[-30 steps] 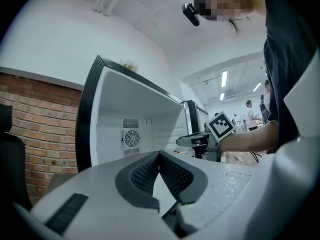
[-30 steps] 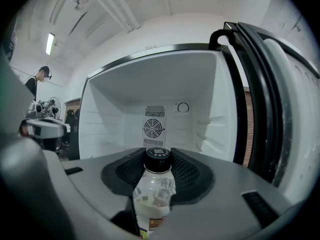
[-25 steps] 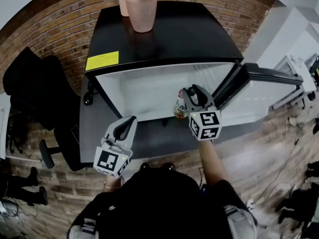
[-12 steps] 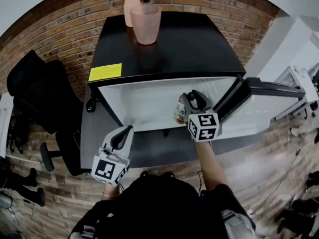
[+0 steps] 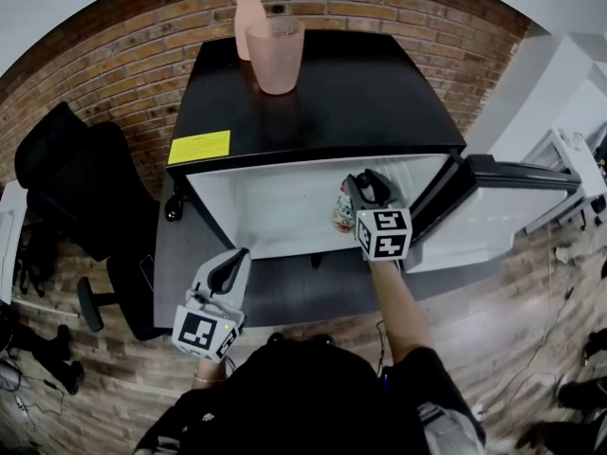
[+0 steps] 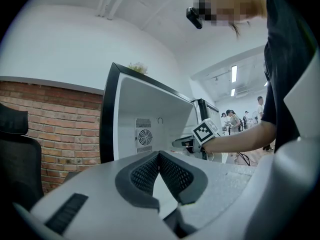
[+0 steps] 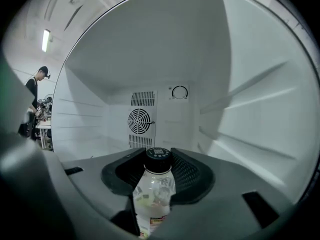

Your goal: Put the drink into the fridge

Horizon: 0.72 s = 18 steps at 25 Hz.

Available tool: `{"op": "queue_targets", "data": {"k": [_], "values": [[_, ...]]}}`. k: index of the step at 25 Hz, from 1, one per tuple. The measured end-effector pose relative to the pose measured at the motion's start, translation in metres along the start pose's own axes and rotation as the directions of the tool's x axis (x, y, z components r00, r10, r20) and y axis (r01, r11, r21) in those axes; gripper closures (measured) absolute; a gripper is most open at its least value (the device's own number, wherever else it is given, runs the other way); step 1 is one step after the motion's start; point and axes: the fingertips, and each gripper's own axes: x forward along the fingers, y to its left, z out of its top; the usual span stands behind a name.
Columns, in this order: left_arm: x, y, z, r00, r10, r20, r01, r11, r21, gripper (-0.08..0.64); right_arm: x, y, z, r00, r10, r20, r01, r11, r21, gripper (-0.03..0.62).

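Observation:
The drink bottle (image 5: 343, 208), pale with a black cap (image 7: 157, 154), is held upright in my right gripper (image 5: 357, 191), whose jaws are shut around its neck and shoulder. Gripper and bottle sit inside the mouth of the open black fridge (image 5: 322, 83), near the right side of its white interior (image 7: 150, 74). A round fan grille (image 7: 140, 120) shows on the back wall beyond the bottle. My left gripper (image 5: 237, 257) hangs low in front of the fridge, left of the opening, its pads (image 6: 172, 171) closed together on nothing. From there I see the right gripper's marker cube (image 6: 206, 131).
The fridge door (image 5: 503, 183) stands swung open to the right. A pink textured cup (image 5: 276, 53) and a pink vase (image 5: 248, 17) stand on the fridge top, and a yellow sticker (image 5: 199, 147) is near its front left. A black office chair (image 5: 66, 178) stands left.
My right gripper has carried the bottle a little further into the fridge opening. My left gripper has drifted slightly down and back towards the person.

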Motion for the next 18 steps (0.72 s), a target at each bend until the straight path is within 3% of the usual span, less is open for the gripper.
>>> {"op": "queue_targets", "data": {"k": [18], "values": [[-0.004, -0.006, -0.006, 1.0, -0.007, -0.02, 0.006, 1.0, -0.007, 0.562, 0.015, -0.002, 0.002, 1.0, -0.001, -0.013, 0.0, 1.0, -0.024, 0.44]]}}
